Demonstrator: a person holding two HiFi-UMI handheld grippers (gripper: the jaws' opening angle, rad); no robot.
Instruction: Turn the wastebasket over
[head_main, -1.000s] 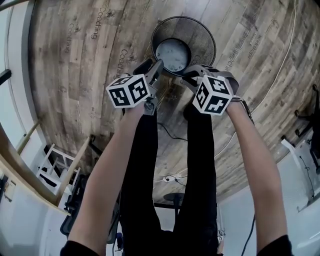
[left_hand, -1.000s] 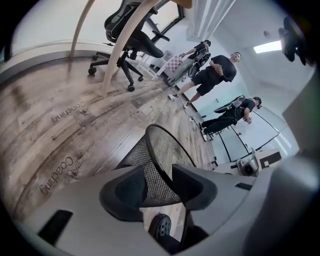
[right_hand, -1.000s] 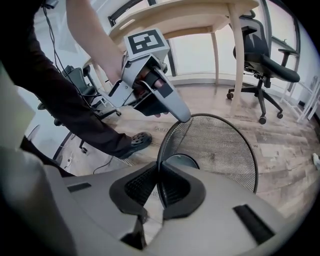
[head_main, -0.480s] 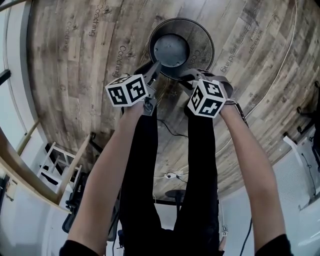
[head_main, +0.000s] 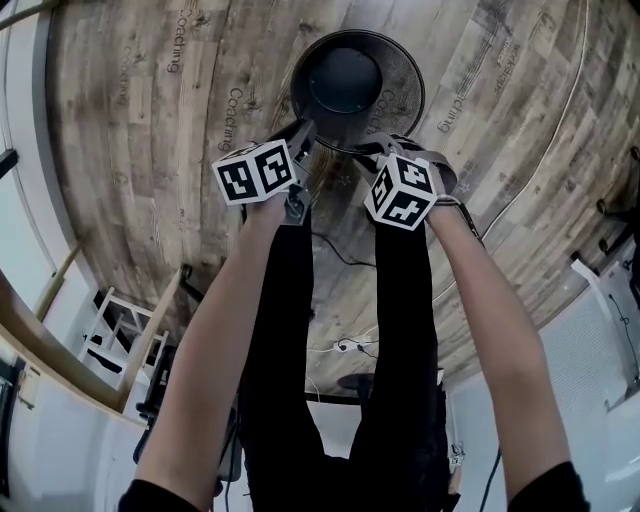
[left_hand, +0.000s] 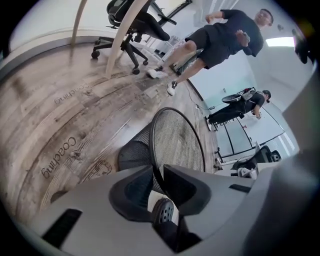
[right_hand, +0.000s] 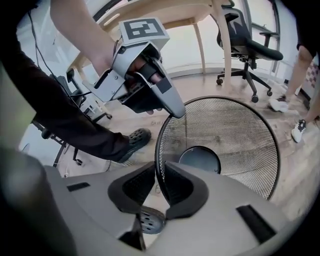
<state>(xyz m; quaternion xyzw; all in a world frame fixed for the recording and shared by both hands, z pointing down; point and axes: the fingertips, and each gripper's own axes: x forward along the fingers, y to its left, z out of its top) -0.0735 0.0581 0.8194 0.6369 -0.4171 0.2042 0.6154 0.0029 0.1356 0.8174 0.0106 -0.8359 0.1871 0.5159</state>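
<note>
Black wire mesh forms the wastebasket (head_main: 352, 88). It appears to be standing mouth up on the wooden floor (head_main: 130, 170), just beyond the person's feet, at the far middle of the head view. The left gripper (head_main: 303, 133) is clamping the near left part of the rim (left_hand: 156, 150). Its jaws have just been closing, and the wire is now pinched between the pads. The right gripper (head_main: 374, 150) is grasping the near right part of the rim, with the wire running between its pads, though its jaws have just been easing apart slightly.

The likely trouble is the thin wire swivelling or slipping in the pads as the basket is tipped, especially on the right, where the hold is loosening. Both grips are on the near side, so the far side's weight will be levering against them.

A second ago the left jaws were standing wider beside the rim. The basket's bottom was showing pale and shiny then, and it is now looking dark.
</note>
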